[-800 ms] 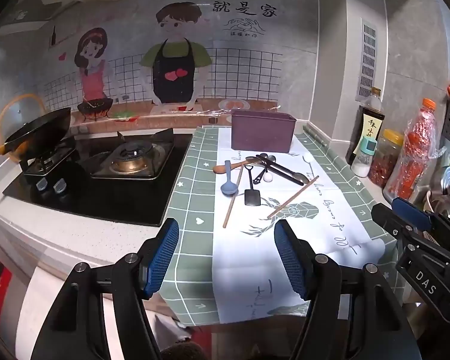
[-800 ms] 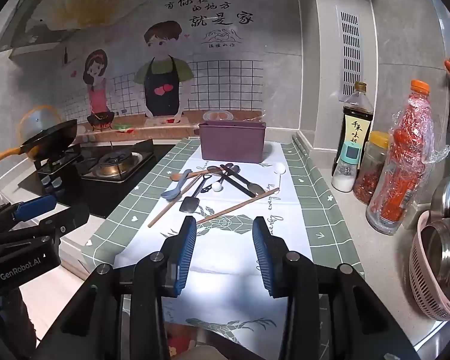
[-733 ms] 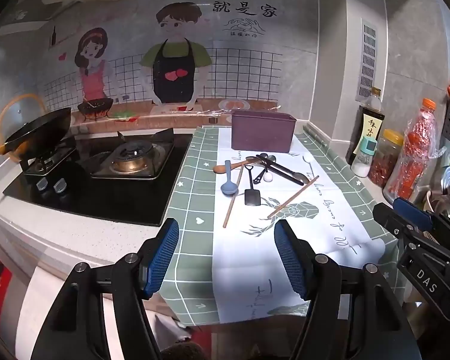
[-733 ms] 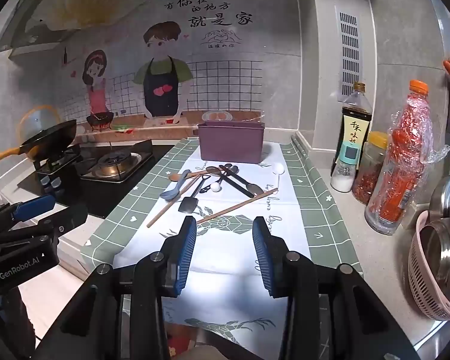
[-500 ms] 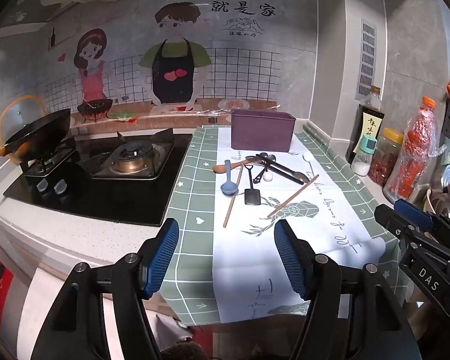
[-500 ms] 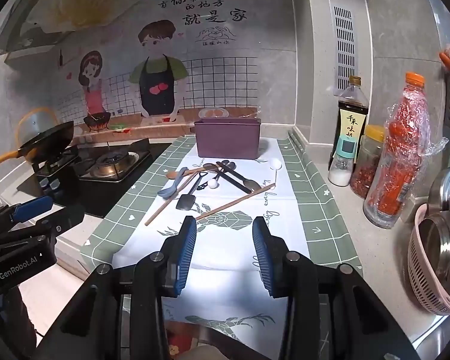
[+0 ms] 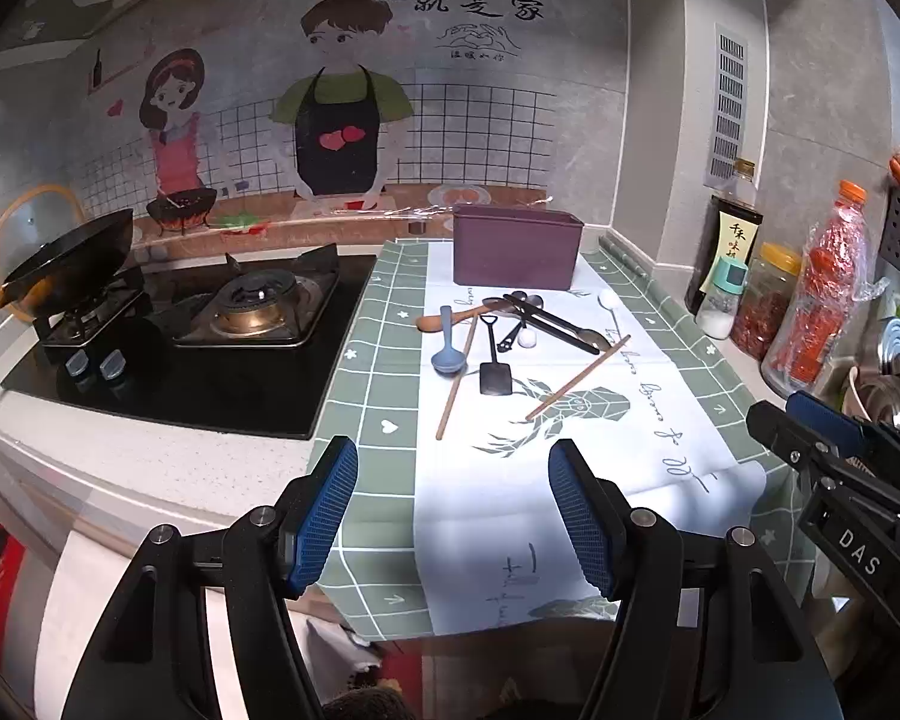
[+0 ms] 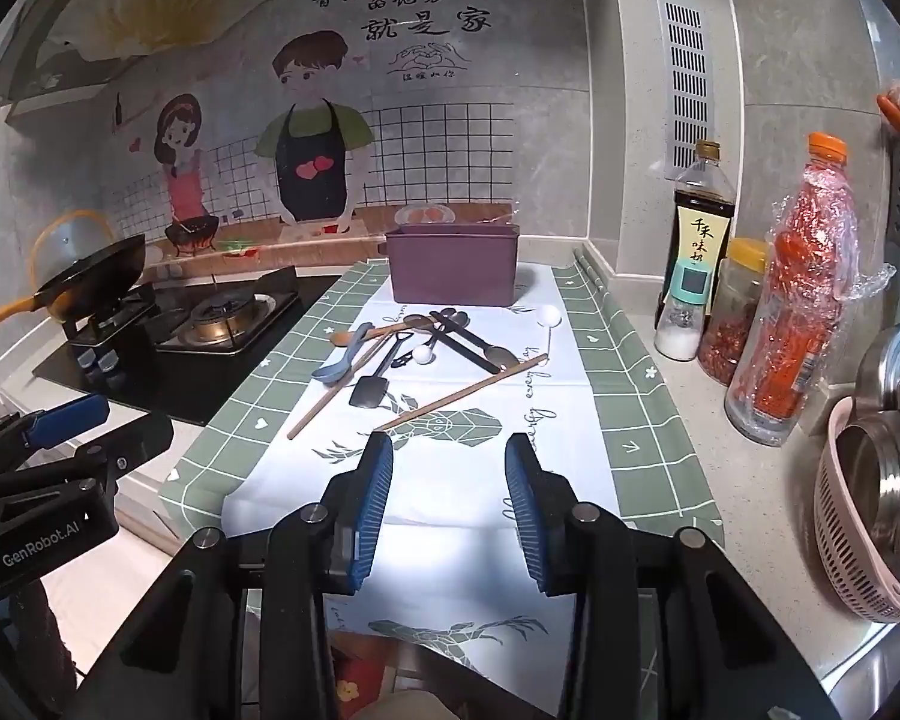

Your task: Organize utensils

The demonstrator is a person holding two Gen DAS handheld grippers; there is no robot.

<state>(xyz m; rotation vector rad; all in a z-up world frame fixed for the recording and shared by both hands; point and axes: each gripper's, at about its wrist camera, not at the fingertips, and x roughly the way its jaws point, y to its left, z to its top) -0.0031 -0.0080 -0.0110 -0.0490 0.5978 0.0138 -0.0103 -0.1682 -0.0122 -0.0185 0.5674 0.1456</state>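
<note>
Evidently nothing is sorted yet: every utensil [image 8: 417,354] lies loose in a crossed heap on the white cloth [image 8: 462,480] of the surface, just before the purple box [image 8: 453,267], whose inside cannot be seen. Noted in the heap: blue spoon [image 7: 448,351], black spatula [image 7: 493,375], two wooden chopsticks [image 8: 462,393], dark ladles, white-headed spoons. Left claw [image 7: 453,516] stands wide and empty; right claw [image 8: 449,495] likewise open, holding nothing, both well short of the heap.
</note>
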